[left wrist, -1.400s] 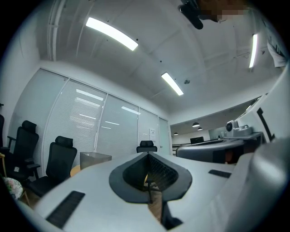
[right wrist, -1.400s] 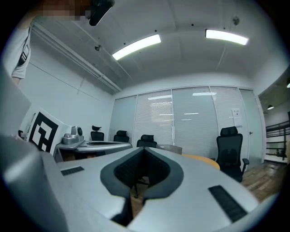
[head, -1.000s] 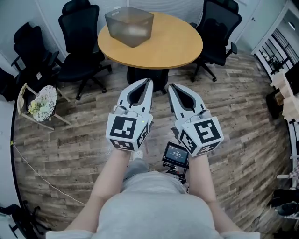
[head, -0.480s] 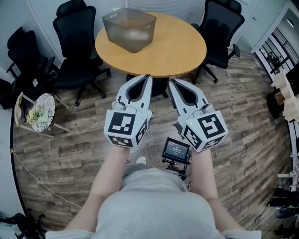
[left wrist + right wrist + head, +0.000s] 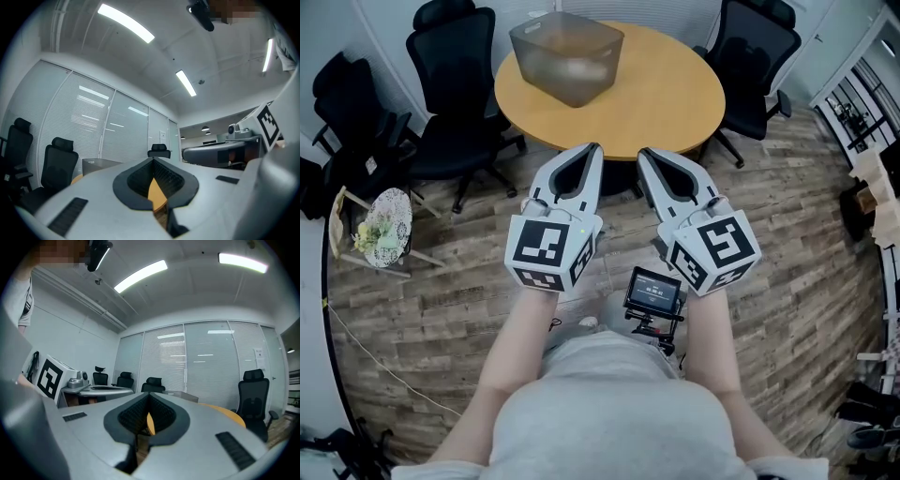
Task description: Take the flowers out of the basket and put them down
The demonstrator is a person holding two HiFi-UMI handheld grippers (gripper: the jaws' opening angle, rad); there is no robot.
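Well, I have both grippers held side by side over the wooden floor, just short of the round surface. The left gripper has its jaws pressed together with nothing between them; through the gap behind the tips I see only a sliver of the orange tabletop. The right gripper is the same, jaws together and empty.

A translucent grey bin sits on the far left part of the surface, well apart from both grippers. Black office chairs ring the surface.

Off to the left, near the wall, a small wooden stand carries what looks like a pale round basket with flowers, though it is too small for me to be sure. It is well apart from both grippers. A small screen sits between my forearms.
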